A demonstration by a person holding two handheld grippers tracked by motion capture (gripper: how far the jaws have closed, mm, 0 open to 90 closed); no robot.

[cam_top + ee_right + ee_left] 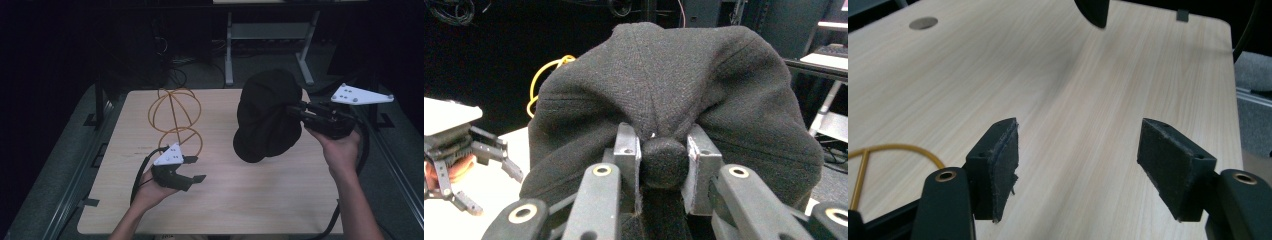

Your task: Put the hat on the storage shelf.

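A black fabric cap (265, 117) hangs above the right half of the table, brim end down. My right gripper (294, 111) comes in from the right and is shut on it. In the right gripper view the two jaws pinch a bunched fold of the cap (664, 75), with my right gripper (664, 157) closed around that fold. My left gripper (197, 169) sits low over the table's left front, open with nothing between its pads (1003, 160). In the left gripper view the cap's lower tip (1095, 12) shows at the top edge. The left gripper (474, 160) also appears far left in the right gripper view.
A yellow wire stand (175, 117) of looped rings rises at the table's back left, just behind my left gripper; part of the wire stand (883, 150) shows beside the left jaw. The light wood table (225, 200) has a round cable hole (923, 22). Desk legs stand behind.
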